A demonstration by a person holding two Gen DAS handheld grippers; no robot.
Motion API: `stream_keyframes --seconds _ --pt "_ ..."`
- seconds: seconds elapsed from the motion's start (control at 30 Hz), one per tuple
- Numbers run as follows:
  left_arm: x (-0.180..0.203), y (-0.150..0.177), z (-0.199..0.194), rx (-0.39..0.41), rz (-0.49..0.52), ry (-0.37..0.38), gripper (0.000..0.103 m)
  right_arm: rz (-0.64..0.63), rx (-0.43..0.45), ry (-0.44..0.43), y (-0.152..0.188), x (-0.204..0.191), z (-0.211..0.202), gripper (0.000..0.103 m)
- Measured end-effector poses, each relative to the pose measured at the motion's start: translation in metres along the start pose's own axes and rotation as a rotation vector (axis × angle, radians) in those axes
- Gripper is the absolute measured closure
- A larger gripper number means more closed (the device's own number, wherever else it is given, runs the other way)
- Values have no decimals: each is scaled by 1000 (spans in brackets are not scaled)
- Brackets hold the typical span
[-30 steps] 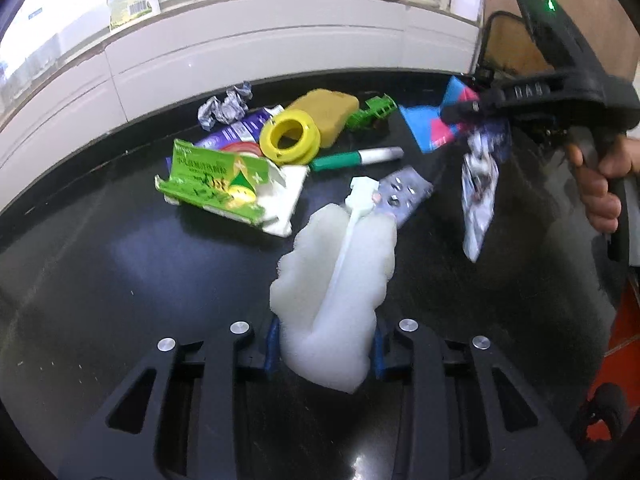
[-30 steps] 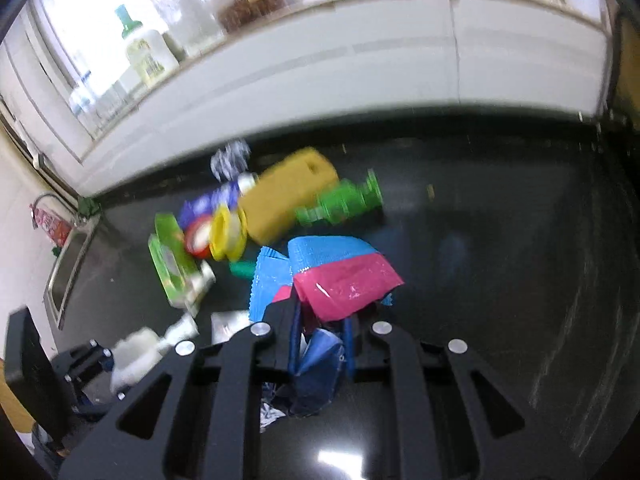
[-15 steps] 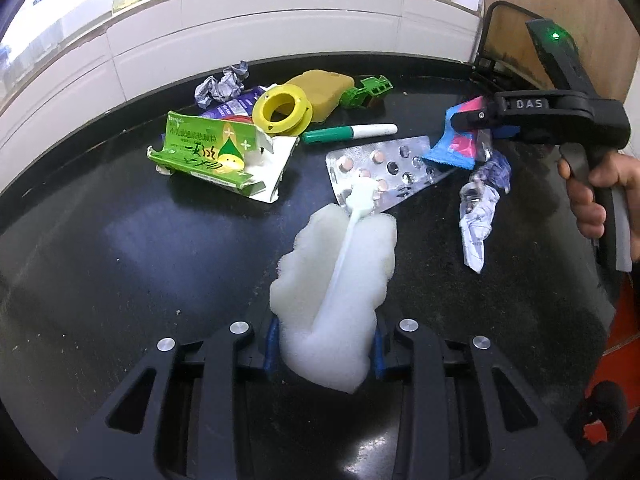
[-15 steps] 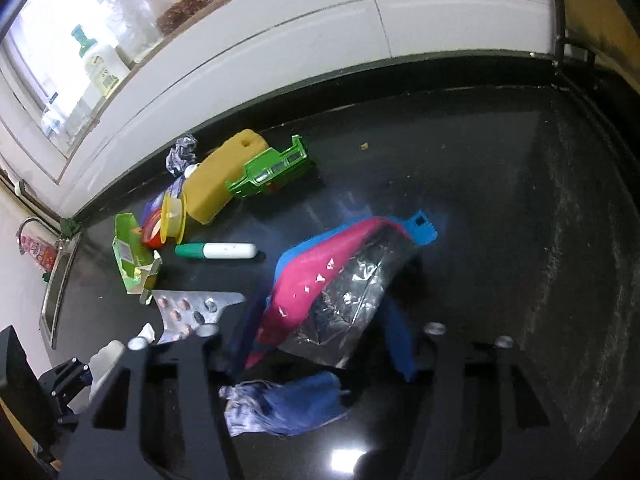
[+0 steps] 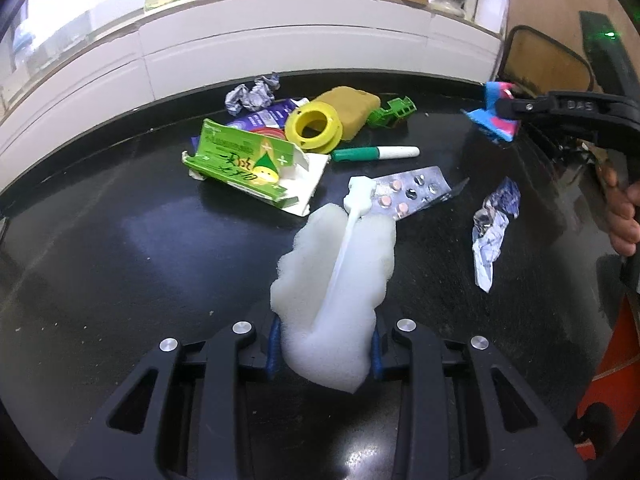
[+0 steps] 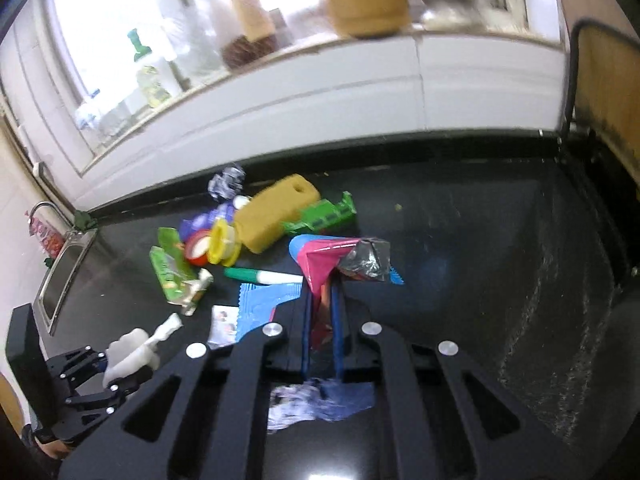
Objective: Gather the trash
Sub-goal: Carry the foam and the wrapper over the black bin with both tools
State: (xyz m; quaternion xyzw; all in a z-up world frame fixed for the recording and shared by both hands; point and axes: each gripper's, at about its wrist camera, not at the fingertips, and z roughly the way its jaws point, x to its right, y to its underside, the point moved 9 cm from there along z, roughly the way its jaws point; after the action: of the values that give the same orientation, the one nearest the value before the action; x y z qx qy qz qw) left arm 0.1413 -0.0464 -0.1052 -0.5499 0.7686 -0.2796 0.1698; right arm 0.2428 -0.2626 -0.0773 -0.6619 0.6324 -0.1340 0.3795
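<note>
1. Left hand-held gripper [image 5: 324,350] has its black jaws closed part way on a white foam piece [image 5: 336,280], soft and lumpy, with a thin white plastic stick running up its middle; the blue pads press into its lower sides.
2. Right hand-held gripper [image 6: 322,320] has just been closing and now pinches a pink and blue snack wrapper [image 6: 320,256], thin glossy film with a silver inside that folds out above the jaws.
3. Black desk [image 5: 120,260] is smooth and shiny, with small crumbs on it.
4. Crumpled blue and white wrapper [image 5: 492,232] lies loose on the desk, right of the foam.
5. Flat silver blister pack [image 5: 412,194] with round pills lies just behind the foam tip.
6. Torn green carton [image 5: 248,168] lies flattened and open, near a green and white marker [image 5: 376,153].
7. Yellow plastic ring [image 5: 314,130] leans on a porous yellow sponge [image 5: 352,106]; beside it is a green ribbed plastic piece [image 5: 394,110], maybe a toy.
8. Ball of crumpled foil [image 5: 250,94] sits at the back, near the white tiled wall.
</note>
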Motion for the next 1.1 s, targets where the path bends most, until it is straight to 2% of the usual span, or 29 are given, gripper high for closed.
stream_keyframes --seconds 0.2,0.3,0.47,0.57,0.73,0.87,0.9,1.1 --pt "-15 -1 -22 26 -26 -34 72 -48 24 -48 -2 -39 -17 94" --pt "-35 1 -44 52 -52 -69 72 -90 25 -97 1 -75 -22 94" --pt "-84 24 -92 89 -131 -157 72 -192 12 -203 18 -163 -24 94" --pt "-126 50 -126 101 -196 -249 72 -260 -13 -282 38 -225 -19 94" --pt "-203 121 -188 96 -325 -424 72 -382 -80 -419 92 -339 -10 94" --pt "-247 183 -233 82 -425 -521 72 -487 -164 -526 151 -434 -6 94" --pt "-260 207 -248 73 -459 -556 72 -524 -189 -559 171 -463 -7 94" --pt "-300 310 -306 35 -614 -677 72 -695 -305 -687 270 -583 -14 94"
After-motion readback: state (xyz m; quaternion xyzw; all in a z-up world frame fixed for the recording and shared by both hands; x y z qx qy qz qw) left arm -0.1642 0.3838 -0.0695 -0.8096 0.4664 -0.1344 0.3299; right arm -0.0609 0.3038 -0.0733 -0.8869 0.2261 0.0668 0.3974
